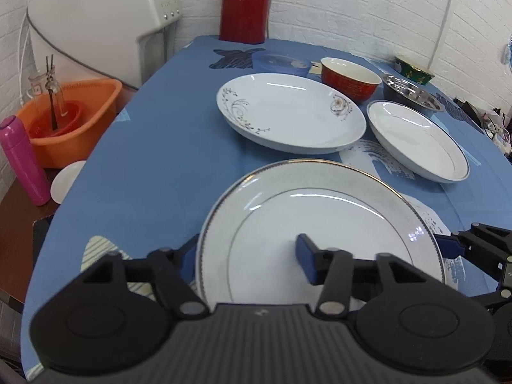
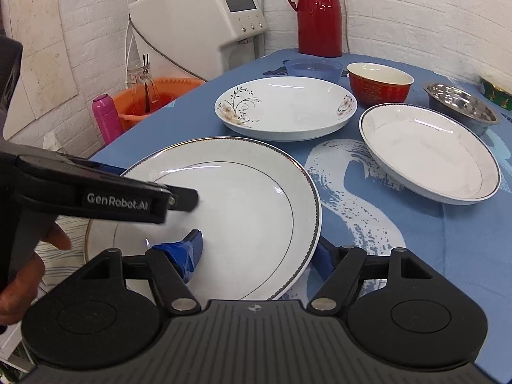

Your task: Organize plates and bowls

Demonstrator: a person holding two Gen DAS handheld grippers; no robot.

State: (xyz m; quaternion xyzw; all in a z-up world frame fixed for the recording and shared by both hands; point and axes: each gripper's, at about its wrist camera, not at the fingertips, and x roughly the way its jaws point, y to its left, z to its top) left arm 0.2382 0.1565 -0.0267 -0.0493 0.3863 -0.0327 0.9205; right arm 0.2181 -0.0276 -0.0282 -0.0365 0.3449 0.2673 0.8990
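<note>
Both hand-held grippers straddle the silver-rimmed plate [image 1: 320,224] (seemingly lifted).

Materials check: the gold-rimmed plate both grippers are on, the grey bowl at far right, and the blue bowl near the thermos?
Gold-rimmed plate: looks like glazed ceramic, glossy white with sharp light streaks. Grey bowl: likely stainless steel, with a mirror-like inside and a thin rolled rim. Blue bowl: probably plastic, translucent and dull, though tinted glass can't be ruled out.
</note>
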